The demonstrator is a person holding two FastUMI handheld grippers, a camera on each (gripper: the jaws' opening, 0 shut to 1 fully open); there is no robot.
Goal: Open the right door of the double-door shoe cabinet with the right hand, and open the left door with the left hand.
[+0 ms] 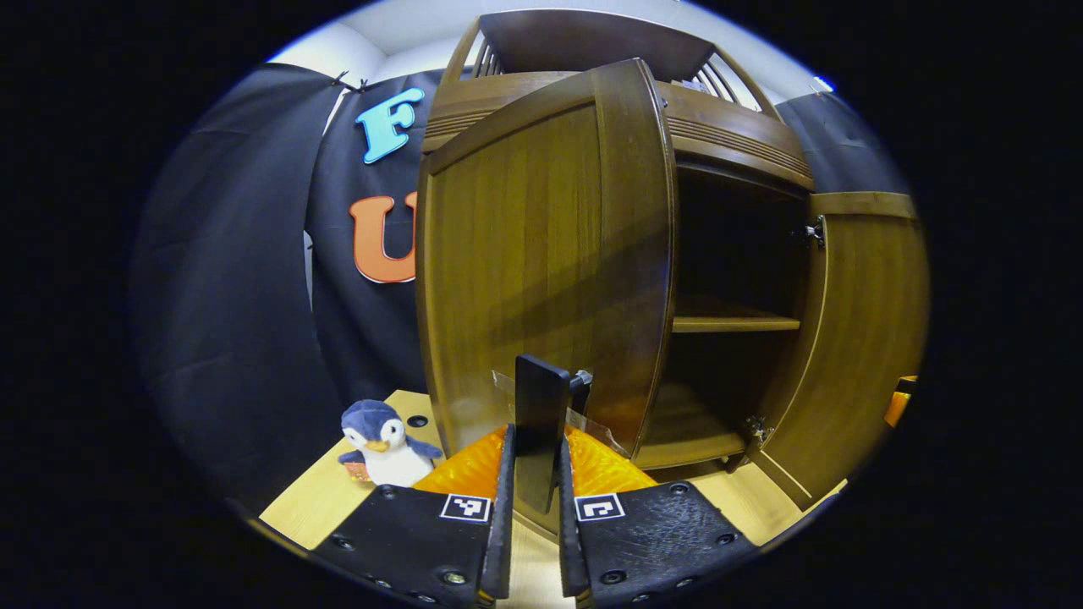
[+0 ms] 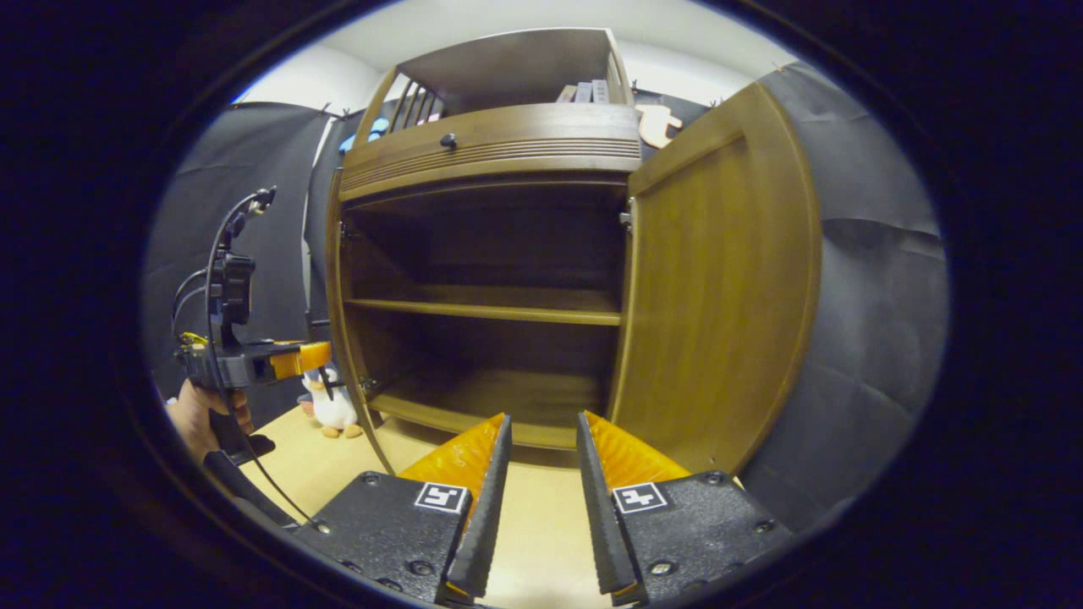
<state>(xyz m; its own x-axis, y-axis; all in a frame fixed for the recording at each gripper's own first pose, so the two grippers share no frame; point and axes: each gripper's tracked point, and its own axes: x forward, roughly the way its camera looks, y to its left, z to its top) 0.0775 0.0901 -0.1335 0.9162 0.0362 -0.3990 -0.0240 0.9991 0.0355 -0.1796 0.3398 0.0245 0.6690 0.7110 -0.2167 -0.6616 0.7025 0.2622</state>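
Both doors stand open on the shoe cabinet (image 2: pixel 482 152); left gripper (image 1: pixel 535 474) fingers clenched on the stiff left door's (image 1: pixel 541 254) slim handle (image 1: pixel 539 423), right gripper (image 2: pixel 537 482) released, holding nothing

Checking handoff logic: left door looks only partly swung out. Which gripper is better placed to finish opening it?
Left. The left gripper is closed on the left door's handle, with the left door only partly swung. The right gripper is open and empty, facing the cabinet interior beside the wide-open right door.
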